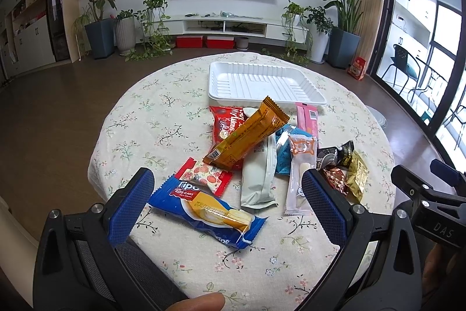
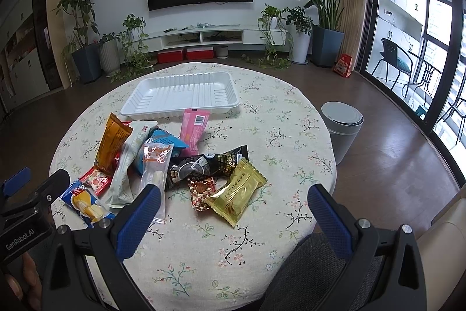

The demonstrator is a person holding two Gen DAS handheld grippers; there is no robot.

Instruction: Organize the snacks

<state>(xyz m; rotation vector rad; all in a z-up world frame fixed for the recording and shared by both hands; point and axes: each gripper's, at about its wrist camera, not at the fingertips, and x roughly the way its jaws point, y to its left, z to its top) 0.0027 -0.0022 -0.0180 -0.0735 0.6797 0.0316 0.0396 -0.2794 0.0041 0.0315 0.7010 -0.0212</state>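
A pile of wrapped snacks lies mid-table: a blue Tipo roll cake pack (image 1: pixel 208 213) (image 2: pixel 84 201), an orange bar (image 1: pixel 247 134) (image 2: pixel 112 142), a pale green pack (image 1: pixel 259 177), a clear sausage pack (image 1: pixel 300 174) (image 2: pixel 154 168), a pink bar (image 1: pixel 307 118) (image 2: pixel 193 128), a gold pack (image 2: pixel 236 196) and a black pack (image 2: pixel 212 163). An empty white tray (image 1: pixel 259 82) (image 2: pixel 180 93) stands behind them. My left gripper (image 1: pixel 227 193) is open over the blue pack. My right gripper (image 2: pixel 233 207) is open above the gold pack. Both are empty.
The round table has a floral cloth (image 2: pixel 262 142). A grey bin (image 2: pixel 342 127) stands on the floor to the right. The right gripper's body shows at the right edge of the left wrist view (image 1: pixel 428 194). A chair back (image 2: pixel 314 267) lies below the near edge.
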